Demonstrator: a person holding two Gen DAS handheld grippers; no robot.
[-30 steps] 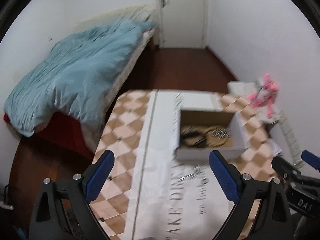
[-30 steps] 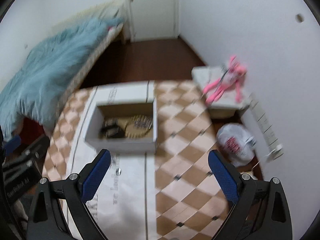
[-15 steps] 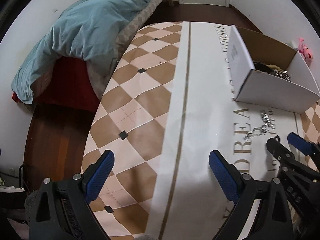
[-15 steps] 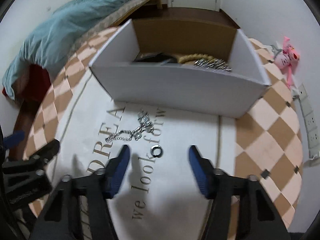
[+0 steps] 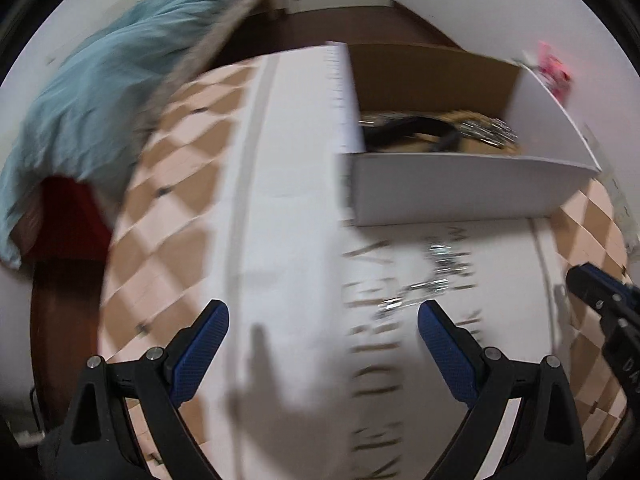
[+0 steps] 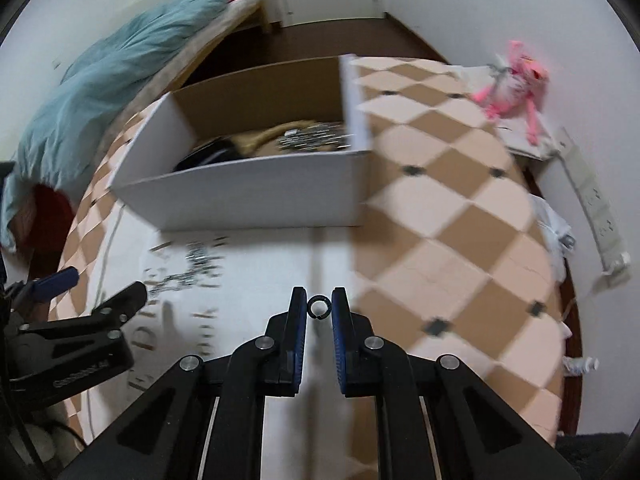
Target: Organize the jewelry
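Two grippers over a checkered table (image 6: 448, 216) with a lettered white runner down its middle. Right gripper (image 6: 319, 307): jaws drawn nearly together, a small dark ring (image 6: 319, 306) pinched between the blue pads (image 6: 339, 320) at their tips, above the runner, in front of the box. Left gripper (image 5: 323, 330): jaws spread wide, nothing between them, low over the runner; its shadow falls on the white cloth below. Silver chain (image 5: 430, 280) lies loose on the runner, just in front of the box's near wall, between the two grippers; blurred in both views. White cardboard box (image 6: 248, 196), brown inside, stands open on the table; inside it a dark band, a tan coil and a silvery piece, details blurred. Blue quilt (image 5: 100, 92) heaped on a bed to the left of the table. Pink plush toy (image 6: 510, 82) lies on a white surface by the right wall.
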